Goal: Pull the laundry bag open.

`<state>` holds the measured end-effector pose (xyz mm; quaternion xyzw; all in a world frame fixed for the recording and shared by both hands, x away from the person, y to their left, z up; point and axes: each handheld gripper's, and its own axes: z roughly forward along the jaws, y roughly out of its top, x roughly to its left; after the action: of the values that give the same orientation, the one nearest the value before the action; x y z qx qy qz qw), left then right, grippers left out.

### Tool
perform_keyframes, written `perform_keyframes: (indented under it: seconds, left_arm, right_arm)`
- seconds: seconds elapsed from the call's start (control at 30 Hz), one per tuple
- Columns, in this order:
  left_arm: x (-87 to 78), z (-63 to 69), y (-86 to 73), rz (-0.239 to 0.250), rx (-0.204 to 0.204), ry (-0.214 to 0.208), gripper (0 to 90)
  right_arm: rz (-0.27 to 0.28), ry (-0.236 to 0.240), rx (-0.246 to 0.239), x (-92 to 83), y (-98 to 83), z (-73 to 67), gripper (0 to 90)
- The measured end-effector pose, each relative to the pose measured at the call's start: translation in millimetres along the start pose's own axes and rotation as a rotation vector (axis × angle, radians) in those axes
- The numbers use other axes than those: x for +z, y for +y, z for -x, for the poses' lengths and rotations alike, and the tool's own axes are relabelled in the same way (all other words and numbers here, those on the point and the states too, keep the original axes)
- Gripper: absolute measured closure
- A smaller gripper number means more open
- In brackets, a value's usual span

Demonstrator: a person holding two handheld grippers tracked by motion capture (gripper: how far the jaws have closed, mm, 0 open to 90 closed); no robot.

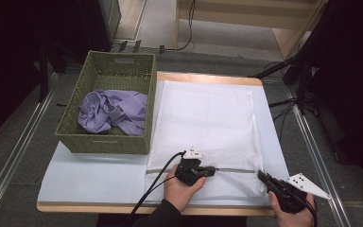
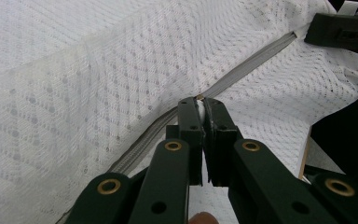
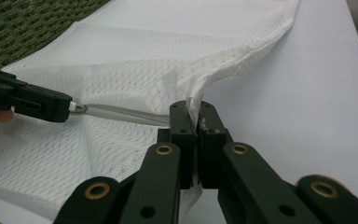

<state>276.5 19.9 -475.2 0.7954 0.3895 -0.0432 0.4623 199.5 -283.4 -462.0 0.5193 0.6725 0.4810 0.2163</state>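
On the white-covered table (image 1: 99,177), the left gripper (image 2: 200,100) pinches the zipper pull (image 2: 199,97) while the right gripper (image 3: 193,109) clamps the mesh laundry bag (image 1: 208,118) edge.

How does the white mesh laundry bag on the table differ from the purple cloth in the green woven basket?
The white mesh laundry bag lies spread flat on the table; the purple cloth is crumpled in a heap inside the green woven basket. The bag has a grey zipper and is pinched by both the left gripper and the right gripper; the cloth is untouched and shows no fastener. The bag covers more area. Both are soft fabric.
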Motion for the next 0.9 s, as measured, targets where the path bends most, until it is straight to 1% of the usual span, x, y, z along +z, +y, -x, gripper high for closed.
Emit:
perform_keyframes:
  seconds: [0.17,0.3,0.33,0.43,0.47,0.57,0.63,0.67,0.9]
  left_arm:
    - [-1.9,0.2,-1.2,0.004,0.002,0.001,88.1]
    - [-5.1,-2.6,-2.5,0.007,-0.006,0.009,88.1]
    - [-5.8,-3.1,-2.8,0.009,-0.011,0.004,88.1]
    - [-7.9,-4.3,-3.4,0.011,-0.008,0.01,88.1]
    - [-8.6,-4.5,-3.7,0.012,-0.006,0.017,88.0]
    - [-11.1,-6.5,-4.7,0.019,-0.013,0.017,88.1]
    - [-13.0,-7.6,-5.2,0.021,-0.014,0.027,88.1]
    - [-13.8,-8.3,-5.5,0.024,-0.019,0.023,88.1]
    - [-19.6,-10.4,-6.0,0.038,-0.023,0.034,88.1]
  right_arm:
    - [-0.001,-0.005,0.002,-0.4,0.1,-0.3,88.4]
    - [-0.002,-0.005,0.002,-0.7,0.0,0.4,88.5]
    - [-0.002,-0.007,0.001,-0.7,-0.1,0.3,88.5]
    - [-0.002,-0.009,0.0,-0.4,0.0,-0.1,88.5]
    - [-0.002,-0.006,0.001,-0.5,0.1,0.0,88.4]
    - [-0.001,-0.01,-0.001,-0.9,0.1,0.1,88.4]
    - [-0.001,-0.008,-0.001,-1.0,0.0,0.4,88.4]
    - [-0.002,-0.011,-0.003,-1.0,0.0,0.3,88.4]
    - [0.0,-0.011,-0.001,-1.2,0.0,0.4,88.4]
